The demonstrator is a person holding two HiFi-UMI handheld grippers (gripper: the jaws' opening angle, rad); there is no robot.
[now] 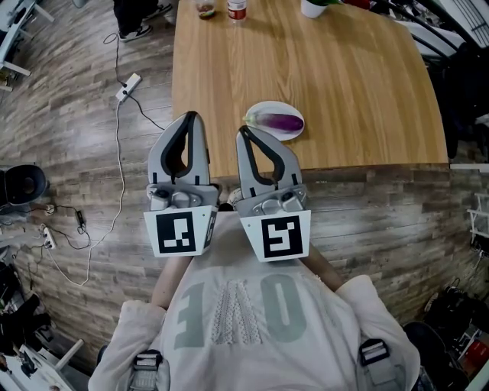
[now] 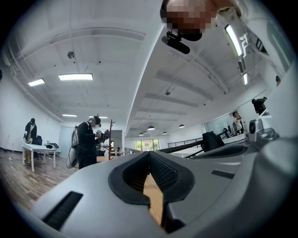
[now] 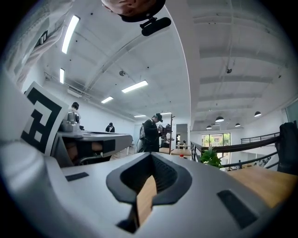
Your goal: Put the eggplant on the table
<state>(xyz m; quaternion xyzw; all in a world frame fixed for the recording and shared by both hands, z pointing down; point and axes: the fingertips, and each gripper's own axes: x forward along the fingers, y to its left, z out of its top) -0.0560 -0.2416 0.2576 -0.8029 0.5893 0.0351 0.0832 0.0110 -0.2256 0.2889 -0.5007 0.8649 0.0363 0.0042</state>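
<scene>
A purple eggplant (image 1: 284, 121) with a pale green stem end lies on a small white plate (image 1: 275, 105) near the front edge of the wooden table (image 1: 344, 69). My right gripper (image 1: 242, 131) is shut with nothing in it, and its tips are just left of the plate, apart from it. My left gripper (image 1: 190, 116) is beside it over the table's front left part, also shut and empty. In the left gripper view the left gripper (image 2: 149, 154) has its jaws closed, as does the right gripper (image 3: 151, 155) in its own view. Neither gripper view shows the eggplant.
A bottle (image 1: 238, 9), a small jar (image 1: 205, 9) and a white pot (image 1: 313, 8) stand at the table's far edge. A power strip (image 1: 128, 86) with cables lies on the floor at the left. A person (image 2: 87, 139) stands in the distance, and a plant (image 3: 210, 158) shows at the right.
</scene>
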